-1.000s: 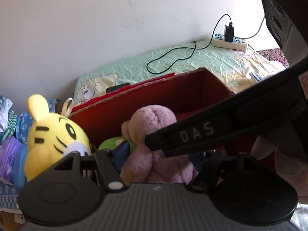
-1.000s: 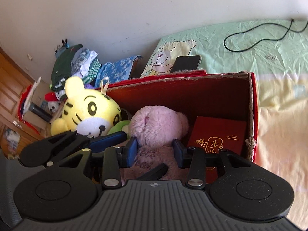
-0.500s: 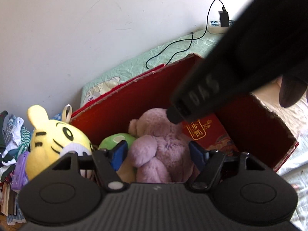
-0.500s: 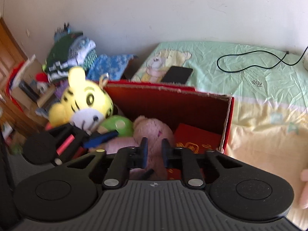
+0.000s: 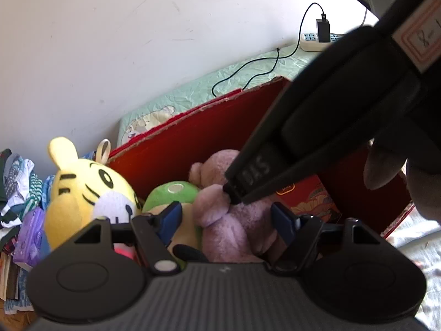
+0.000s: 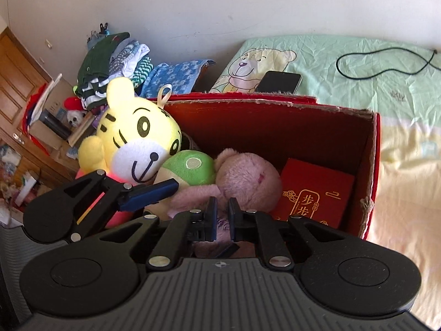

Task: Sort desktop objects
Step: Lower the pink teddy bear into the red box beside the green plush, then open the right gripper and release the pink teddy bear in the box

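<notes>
The red box [image 6: 275,127] fills the middle of both views, with the yellow tiger [image 6: 135,138] at its left edge, the green toy [image 6: 190,168] beside it, and the pink bear [image 6: 245,179] at centre, next to the red booklet [image 6: 317,193]. A second ago your right gripper [image 6: 222,218] stood half open around the bear; now it has snapped narrow, apparently pinching a tuft of the bear's fur, though the pads hide the contact. Your left gripper [image 5: 226,218] is opening, its blue pads either side of the bear without pressing. So the bear looks ready to be lifted by your right hand.
</notes>
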`<state>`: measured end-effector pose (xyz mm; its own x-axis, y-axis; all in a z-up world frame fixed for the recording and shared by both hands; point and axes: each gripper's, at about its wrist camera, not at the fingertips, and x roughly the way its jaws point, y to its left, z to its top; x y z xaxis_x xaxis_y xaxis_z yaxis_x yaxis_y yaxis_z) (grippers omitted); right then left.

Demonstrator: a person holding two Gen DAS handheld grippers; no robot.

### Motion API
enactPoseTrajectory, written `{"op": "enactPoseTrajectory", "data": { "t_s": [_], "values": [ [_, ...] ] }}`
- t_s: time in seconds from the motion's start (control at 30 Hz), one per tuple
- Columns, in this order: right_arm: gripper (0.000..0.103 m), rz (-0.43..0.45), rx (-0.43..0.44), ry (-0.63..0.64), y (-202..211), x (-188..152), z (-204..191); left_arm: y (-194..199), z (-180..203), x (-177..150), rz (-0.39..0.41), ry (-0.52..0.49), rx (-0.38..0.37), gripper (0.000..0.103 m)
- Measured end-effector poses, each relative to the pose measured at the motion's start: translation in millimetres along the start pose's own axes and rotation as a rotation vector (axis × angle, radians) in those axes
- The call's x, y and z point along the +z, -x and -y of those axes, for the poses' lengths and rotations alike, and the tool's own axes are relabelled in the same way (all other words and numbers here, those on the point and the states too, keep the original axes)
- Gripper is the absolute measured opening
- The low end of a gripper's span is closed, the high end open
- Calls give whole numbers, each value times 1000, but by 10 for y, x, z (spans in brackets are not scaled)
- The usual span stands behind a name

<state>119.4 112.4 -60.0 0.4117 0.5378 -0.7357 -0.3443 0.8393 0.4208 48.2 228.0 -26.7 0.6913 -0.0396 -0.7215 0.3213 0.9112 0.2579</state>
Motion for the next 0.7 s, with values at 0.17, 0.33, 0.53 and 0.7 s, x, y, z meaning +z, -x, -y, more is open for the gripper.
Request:
{"op": "enactPoseTrajectory", "data": {
  "t_s": [0.17, 0.33, 0.53, 0.7],
  "values": [
    [14, 39, 38, -18, 123, -10, 11, -4, 14, 5, -6, 4, 8, 76],
    [20, 104, 7, -4, 249, -24, -8, -21, 0, 39, -28, 31, 7, 77],
    [20, 130, -19, -43, 306, -48, 84, -10, -48, 49, -33, 72, 10, 80],
    [20, 149, -32, -56, 343, -83, 105, 22, -117, 68, -34, 115, 21, 79]
  ]
}}
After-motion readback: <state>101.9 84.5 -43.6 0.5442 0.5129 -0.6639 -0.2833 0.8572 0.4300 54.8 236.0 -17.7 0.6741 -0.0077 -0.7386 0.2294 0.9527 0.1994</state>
